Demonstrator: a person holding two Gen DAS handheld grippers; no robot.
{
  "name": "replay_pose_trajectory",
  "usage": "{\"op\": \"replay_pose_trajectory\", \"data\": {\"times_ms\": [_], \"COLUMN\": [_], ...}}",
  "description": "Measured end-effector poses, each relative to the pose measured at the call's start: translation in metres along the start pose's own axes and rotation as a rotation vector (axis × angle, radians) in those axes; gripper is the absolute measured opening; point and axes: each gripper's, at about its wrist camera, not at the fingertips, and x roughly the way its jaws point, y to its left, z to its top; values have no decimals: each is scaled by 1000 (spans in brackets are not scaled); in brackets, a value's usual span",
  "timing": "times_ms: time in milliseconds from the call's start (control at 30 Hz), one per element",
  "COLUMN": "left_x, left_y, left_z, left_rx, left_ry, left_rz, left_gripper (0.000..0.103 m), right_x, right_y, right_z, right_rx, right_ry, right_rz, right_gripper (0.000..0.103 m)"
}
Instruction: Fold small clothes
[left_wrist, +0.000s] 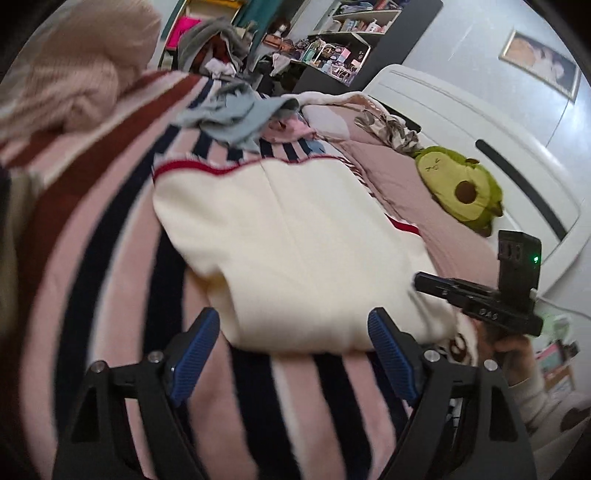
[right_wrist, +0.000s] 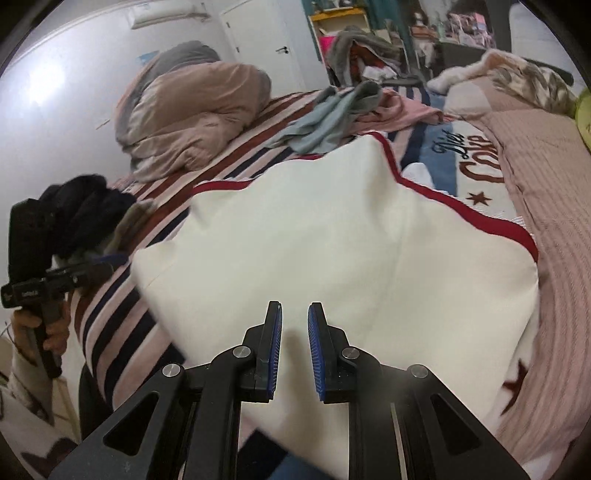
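Left wrist view: left claw (left_wrist: 293, 328) wide open, empty, at near edge of cream garment (left_wrist: 291, 251) spread on striped bed (left_wrist: 122, 258). Right claw (right_wrist: 294, 325) slightly parted over garment, gripping nothing.

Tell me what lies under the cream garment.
The cream garment rests on a striped blanket and a blue printed cloth. Whatever sits directly beneath its middle is covered.

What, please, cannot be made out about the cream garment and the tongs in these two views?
- Cream garment: near edge hidden behind the right tongs in the right view; what type it is cannot be told.
- Left view: garment's right corner is covered by the other tool.
- Left view is motion-blurred, so the striped blanket lacks detail.
- Left tongs: open; whether they touch cloth is unclear.
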Motion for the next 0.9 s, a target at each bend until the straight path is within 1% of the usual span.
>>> {"op": "replay_pose_trajectory", "data": {"times_ms": [100,200,267,400,600,667,733,800,833,867,900], "left_x": [7,19,28,54,70,75,78,81,81,78,74], "left_y": [-3,-5,-6,-4,-1,2,2,-1,-4,-6,-9], "left_z": [-12,-19,-22,-25,-13,-8,-3,2,5,9,13], "left_rx": [-52,-105,-141,-232,-290,-321,-322,-301,-283,-263,-237], "left_ry": [19,36,23,47,-15,-43,-66,-78,-90,-113,-132], "left_rz": [-55,-109,-117,-150,-143,-112,-90,-49,-28,-11,-1], "left_gripper": [80,79,79,79,80,79,74,54,48,37,28], "right_x": [2,11,15,19,23,23,24,24,24,24,24], "right_y": [12,17,16,11,8,8,8,7,7,7,7], "right_z": [-11,-24,-31,-39,-42,-42,-42,-42,-42,-42,-42], "right_rx": [-26,-36,-13,6,19,12,12,16,16,15,14], "right_ry": [-4,18,31,46,52,54,55,56,56,57,57], "right_rz": [3,-17,-12,1,25,29,38,47,51,54,58], "right_gripper": [11,11,11,11,11,11,11,11,11,11,11]}}
